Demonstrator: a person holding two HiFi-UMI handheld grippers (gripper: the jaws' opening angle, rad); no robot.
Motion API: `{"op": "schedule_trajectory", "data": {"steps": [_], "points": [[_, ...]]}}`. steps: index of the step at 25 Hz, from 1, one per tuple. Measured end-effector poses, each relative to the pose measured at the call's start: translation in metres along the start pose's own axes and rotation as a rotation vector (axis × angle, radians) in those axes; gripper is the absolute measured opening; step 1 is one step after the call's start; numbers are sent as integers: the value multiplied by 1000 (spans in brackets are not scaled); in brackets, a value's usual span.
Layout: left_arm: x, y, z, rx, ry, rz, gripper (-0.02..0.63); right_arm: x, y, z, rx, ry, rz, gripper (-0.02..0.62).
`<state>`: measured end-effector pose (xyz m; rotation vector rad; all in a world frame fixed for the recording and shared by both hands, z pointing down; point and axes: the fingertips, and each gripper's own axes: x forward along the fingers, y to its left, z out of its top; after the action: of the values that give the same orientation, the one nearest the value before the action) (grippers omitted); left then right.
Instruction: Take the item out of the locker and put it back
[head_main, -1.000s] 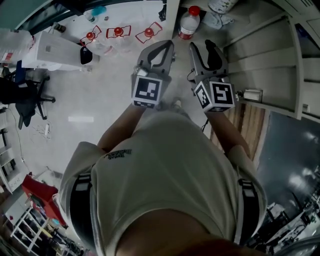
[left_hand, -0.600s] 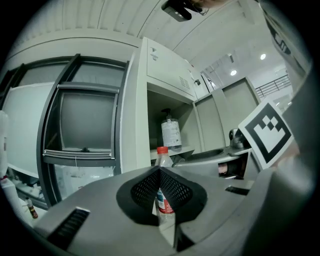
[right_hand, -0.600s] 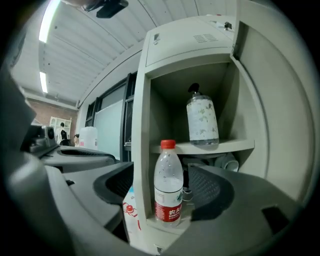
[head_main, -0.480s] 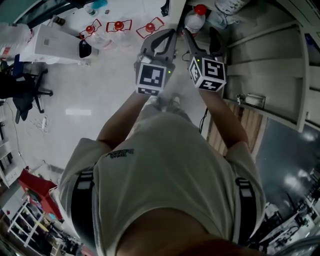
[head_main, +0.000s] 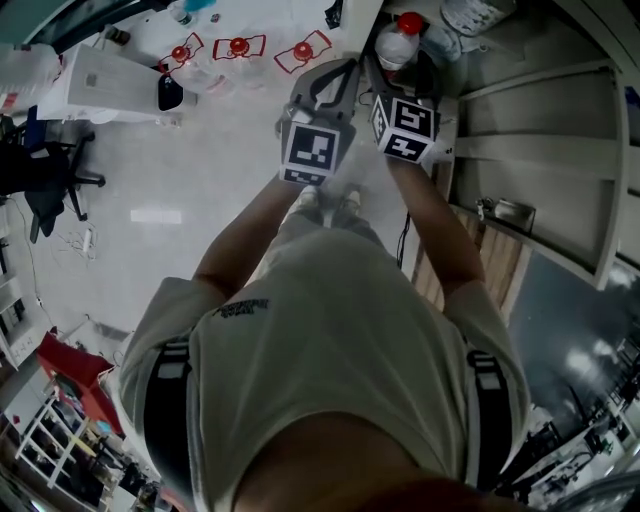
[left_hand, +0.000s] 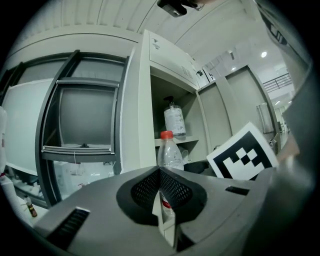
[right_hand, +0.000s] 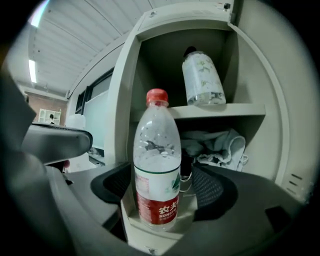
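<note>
A clear water bottle (right_hand: 157, 165) with a red cap and red label stands upright at the front edge of the locker's (right_hand: 125, 100) lower compartment. My right gripper (right_hand: 162, 192) is open around it. Its jaws have just been opening, and the bottle stands between the pads with a gap on each side. In the head view the bottle (head_main: 402, 40) sits just beyond the right gripper (head_main: 400, 72). My left gripper (left_hand: 159, 172) is shut on nothing and points at the locker beside the right one. From above, the left gripper (head_main: 343, 68) lies left of the bottle.
A pump bottle (right_hand: 202, 80) stands on the upper shelf. A crumpled grey cloth (right_hand: 215, 145) lies behind the water bottle. The locker door (left_hand: 135, 115) hangs open at the left. Red floor stands (head_main: 238, 47), a white box (head_main: 100, 85) and an office chair (head_main: 40, 180) lie further left.
Both grippers have moved forward toward the locker. The right one has closed in on the bottle and its jaws have spread around it. The left jaws stay shut.
</note>
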<state>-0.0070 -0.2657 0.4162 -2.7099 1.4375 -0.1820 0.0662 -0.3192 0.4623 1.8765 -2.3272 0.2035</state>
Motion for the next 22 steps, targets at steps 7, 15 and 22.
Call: {"op": "schedule_trajectory", "data": {"steps": [7,15,22], "points": [[6,1,-11,-20,15,0,12,18,0,-14,-13,12,10,365],[3,3,-14,-25,20,-6,12,17,6,-12,-18,2,9,308],[-1,0,-6,-14,17,-9,12,2,2,4,1,-34,19,305]]}}
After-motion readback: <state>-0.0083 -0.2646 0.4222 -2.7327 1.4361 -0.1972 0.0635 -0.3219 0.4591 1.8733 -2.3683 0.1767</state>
